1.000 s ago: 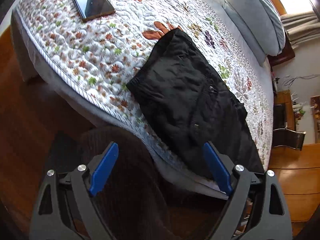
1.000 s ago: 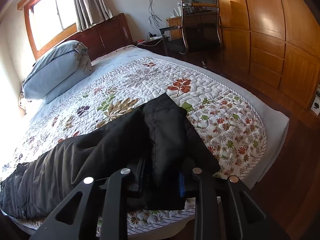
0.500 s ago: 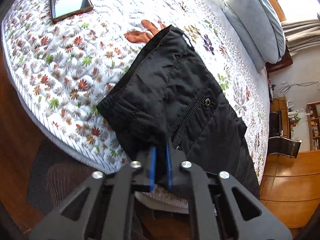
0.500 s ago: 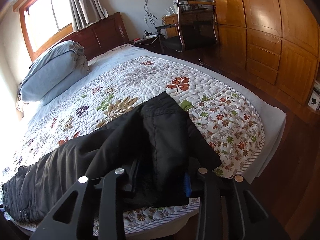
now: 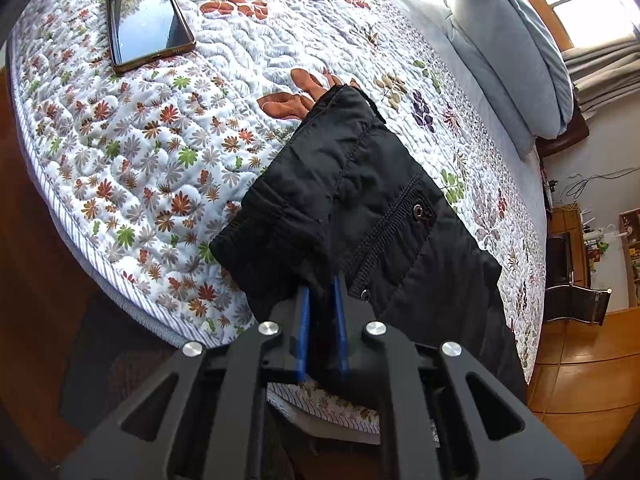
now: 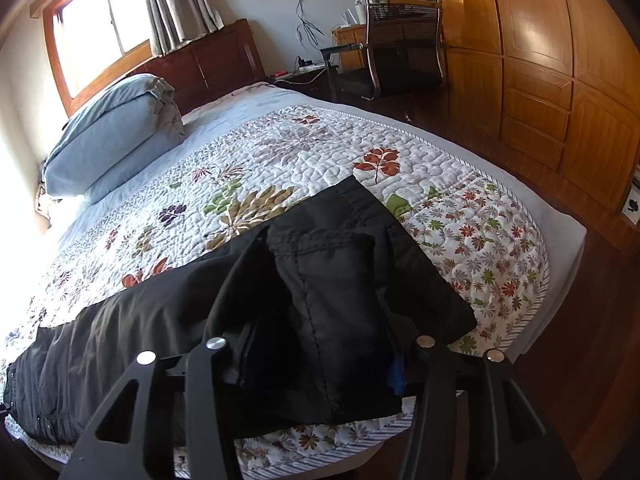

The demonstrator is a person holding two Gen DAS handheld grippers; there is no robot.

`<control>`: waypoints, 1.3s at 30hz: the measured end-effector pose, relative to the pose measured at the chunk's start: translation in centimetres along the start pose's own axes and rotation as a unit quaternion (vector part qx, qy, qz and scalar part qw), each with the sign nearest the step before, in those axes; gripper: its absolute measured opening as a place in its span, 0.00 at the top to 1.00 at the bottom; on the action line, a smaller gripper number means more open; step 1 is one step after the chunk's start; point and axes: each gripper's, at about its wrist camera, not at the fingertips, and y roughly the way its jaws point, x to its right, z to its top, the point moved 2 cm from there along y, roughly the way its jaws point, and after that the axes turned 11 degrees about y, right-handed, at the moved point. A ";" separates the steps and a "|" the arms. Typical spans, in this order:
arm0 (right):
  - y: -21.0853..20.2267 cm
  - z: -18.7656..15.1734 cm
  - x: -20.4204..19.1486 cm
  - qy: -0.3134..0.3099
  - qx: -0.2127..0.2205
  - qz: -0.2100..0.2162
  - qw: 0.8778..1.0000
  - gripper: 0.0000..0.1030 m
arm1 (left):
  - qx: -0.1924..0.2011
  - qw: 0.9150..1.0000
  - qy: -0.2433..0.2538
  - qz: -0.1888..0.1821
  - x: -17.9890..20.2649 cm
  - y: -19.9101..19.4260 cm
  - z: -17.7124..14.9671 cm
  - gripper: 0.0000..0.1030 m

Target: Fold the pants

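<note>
Black pants (image 5: pixel 384 216) lie lengthwise along the near edge of a floral quilted bed (image 5: pixel 160 152). My left gripper (image 5: pixel 320 292) is shut on the waistband end, its blue pads pinching the cloth near a snap pocket. In the right wrist view the pants (image 6: pixel 120 320) stretch away to the left, and the leg cuffs (image 6: pixel 340 300) are bunched up. My right gripper (image 6: pixel 320 364) is shut on the cuffs; black cloth drapes over its fingers and hides most of them.
A phone (image 5: pixel 148 24) lies on the quilt at the far left. Blue pillows (image 6: pixel 112 136) are stacked by the headboard. An office chair (image 6: pixel 396 36) and wooden cabinets (image 6: pixel 560 60) stand past the bed. Wooden floor borders the bed edge.
My left gripper was open and off the bed a second ago; it moved in and shut on the waistband. My right gripper stayed shut on the cuffs and shifted slightly.
</note>
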 end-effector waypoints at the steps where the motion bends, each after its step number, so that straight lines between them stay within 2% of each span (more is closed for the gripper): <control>1: -0.4 -0.1 0.3 0.000 0.001 0.000 1.000 0.40 | 0.005 1.000 0.004 0.010 0.3 -0.7 -0.1 0.83; 4: -2.2 -0.5 1.7 0.019 0.004 0.004 1.000 0.37 | 0.037 0.997 0.035 0.049 1.9 -3.0 -0.6 0.69; 6: -3.6 -0.9 2.7 0.047 0.006 0.012 0.999 0.29 | 0.061 0.994 0.059 0.076 3.3 -4.4 -1.1 0.55; 8: -5.0 -1.3 3.7 0.081 0.009 0.019 0.997 0.28 | 0.083 0.990 0.077 0.089 4.8 -5.7 -1.7 0.48; 10: -6.4 -1.6 4.4 0.134 0.005 0.055 0.989 0.28 | 0.101 0.986 0.093 0.092 6.4 -6.4 -2.2 0.47; 12: -7.3 -1.7 4.4 0.199 -0.016 0.114 0.973 0.28 | 0.103 0.985 0.109 0.083 8.0 -6.4 -2.7 0.40; 14: -7.2 -1.6 3.5 0.252 -0.045 0.185 0.949 0.28 | 0.095 0.986 0.121 0.068 9.6 -5.6 -2.9 0.39; 15: -6.9 -1.5 3.0 0.272 -0.058 0.207 0.938 0.27 | 0.092 0.986 0.126 0.060 10.2 -5.3 -3.1 0.39; 17: -5.2 -1.4 1.6 0.305 -0.104 0.208 0.924 0.26 | 0.088 0.986 0.136 0.050 11.3 -4.6 -3.5 0.39; 20: -2.0 -1.8 0.9 0.350 -0.150 0.149 0.912 0.26 | 0.073 0.987 0.140 0.034 12.3 -3.3 -4.6 0.36; 22: -0.1 -1.8 0.9 0.372 -0.158 0.114 0.908 0.26 | 0.060 0.988 0.139 0.023 12.5 -2.5 -5.4 0.36; 25: 2.5 -1.7 1.1 0.394 -0.152 0.069 0.904 0.28 | 0.040 0.988 0.147 0.022 12.5 -1.3 -6.4 0.34; 27: 3.9 -1.6 1.3 0.397 -0.150 0.055 0.904 0.56 | 0.028 0.987 0.155 0.023 12.5 -0.6 -6.9 0.31; 28: 4.4 -1.5 1.2 0.398 -0.150 0.050 0.904 0.58 | 0.024 0.987 0.157 0.024 12.5 -0.3 -7.1 0.31; 30: 5.2 -0.9 0.4 0.388 -0.147 0.060 0.908 0.73 | 0.022 0.987 0.158 0.027 12.3 0.0 -7.2 0.30; 32: 5.0 0.3 -0.9 0.360 -0.136 0.086 0.919 0.74 | 0.019 0.986 0.161 0.028 12.3 0.3 -7.2 0.27; 34: 4.4 2.1 -3.2 0.312 -0.116 0.122 0.935 0.74 | 0.014 0.986 0.164 0.027 12.4 0.7 -7.2 0.26; 37: 2.8 4.9 -6.4 0.249 -0.070 0.223 0.940 0.74 | 0.008 0.986 0.163 0.026 12.5 1.2 -7.2 0.26; 39: 0.7 6.2 -8.1 0.196 -0.019 0.274 0.941 0.74 | 0.006 0.987 0.161 0.023 12.6 1.4 -7.2 0.26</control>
